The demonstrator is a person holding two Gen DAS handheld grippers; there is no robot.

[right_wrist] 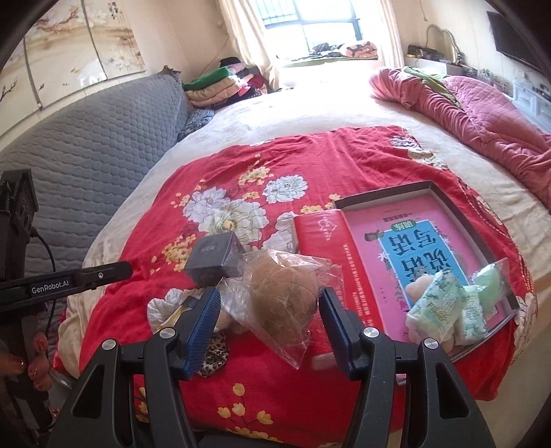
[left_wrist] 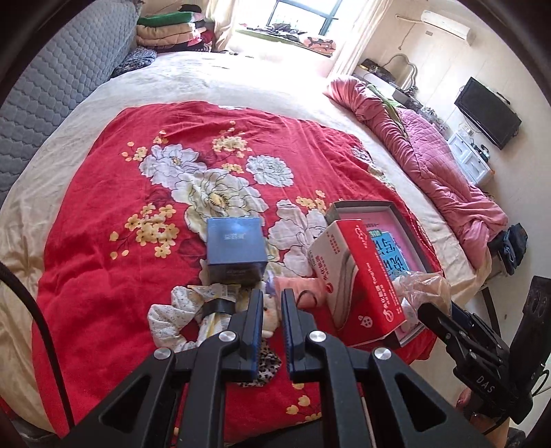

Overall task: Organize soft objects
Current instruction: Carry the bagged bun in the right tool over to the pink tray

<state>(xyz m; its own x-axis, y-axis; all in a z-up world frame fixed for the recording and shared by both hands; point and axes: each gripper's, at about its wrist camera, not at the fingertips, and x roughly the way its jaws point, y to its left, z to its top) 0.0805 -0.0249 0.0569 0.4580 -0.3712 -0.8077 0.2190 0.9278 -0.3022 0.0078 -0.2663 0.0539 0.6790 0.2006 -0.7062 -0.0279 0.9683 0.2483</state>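
My right gripper (right_wrist: 268,303) is shut on a clear plastic bag holding a brown fluffy ball (right_wrist: 282,296), lifted above the red blanket. The left wrist view shows that bag (left_wrist: 422,286) at the right gripper's (left_wrist: 427,312) tip. My left gripper (left_wrist: 272,303) is shut and holds nothing. Below it lie a white plush (left_wrist: 272,318), a spotted white cloth (left_wrist: 168,317), a pink soft piece (left_wrist: 303,293) and a leopard-print scrunchie (left_wrist: 265,368). An open box tray (right_wrist: 389,194) holds green-and-white tissue packs (right_wrist: 437,306) and a green soft item (right_wrist: 489,284).
A dark blue box (left_wrist: 236,248) and a red carton (left_wrist: 358,275) stand on the red floral blanket (left_wrist: 103,241). A grey quilted headboard (left_wrist: 51,103) runs along the left. A rumpled pink quilt (left_wrist: 430,162) lies at the bed's right edge. Folded blankets (left_wrist: 165,31) are stacked at the far end.
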